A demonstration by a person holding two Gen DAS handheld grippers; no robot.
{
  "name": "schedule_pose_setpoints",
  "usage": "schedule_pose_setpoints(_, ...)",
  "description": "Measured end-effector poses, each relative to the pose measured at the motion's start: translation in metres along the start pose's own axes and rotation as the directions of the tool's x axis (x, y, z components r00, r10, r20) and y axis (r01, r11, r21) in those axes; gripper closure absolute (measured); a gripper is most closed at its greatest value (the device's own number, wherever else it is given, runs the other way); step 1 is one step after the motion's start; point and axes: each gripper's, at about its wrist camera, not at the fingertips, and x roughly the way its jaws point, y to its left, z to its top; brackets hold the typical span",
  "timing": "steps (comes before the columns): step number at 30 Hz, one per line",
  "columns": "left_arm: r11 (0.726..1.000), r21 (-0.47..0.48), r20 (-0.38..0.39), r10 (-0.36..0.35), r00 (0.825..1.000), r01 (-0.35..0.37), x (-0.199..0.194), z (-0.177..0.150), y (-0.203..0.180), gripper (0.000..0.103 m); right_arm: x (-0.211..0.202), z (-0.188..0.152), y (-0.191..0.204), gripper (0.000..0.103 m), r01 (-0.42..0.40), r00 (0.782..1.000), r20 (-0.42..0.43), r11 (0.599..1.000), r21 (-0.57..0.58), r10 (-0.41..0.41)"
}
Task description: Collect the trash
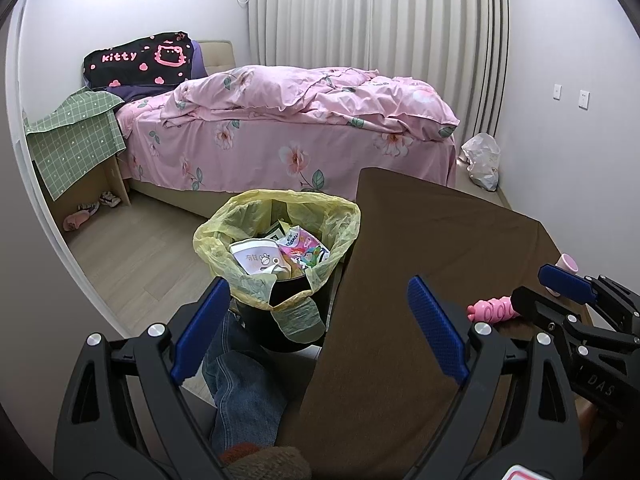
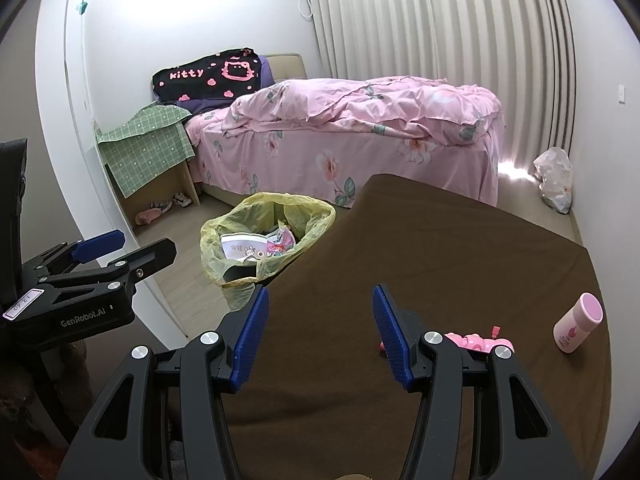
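Nearest, left gripper: jaws apart, nothing between, over table edge.
Right gripper: jaws apart, empty, above brown table.
On table, right: pink toy, pink bottle.
Beyond table's left edge: trash bin, yellow liner, wrappers inside.
Far: pink bed.

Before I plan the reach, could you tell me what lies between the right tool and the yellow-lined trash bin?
Only bare brown tablecloth lies between the right tool and the yellow-lined trash bin, seen in the right wrist view.
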Motion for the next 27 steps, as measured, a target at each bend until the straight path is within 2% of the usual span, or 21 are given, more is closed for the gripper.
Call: schedule_pose_setpoints(27,1.0,0.0,-0.016,-0.025,1.0,0.025,0.0084,-0.0052,0.0003,0.017,-0.0008,0.0012,-0.0013,0.052,0.002,1.0,-0.001,1.0,-0.001,-0.002)
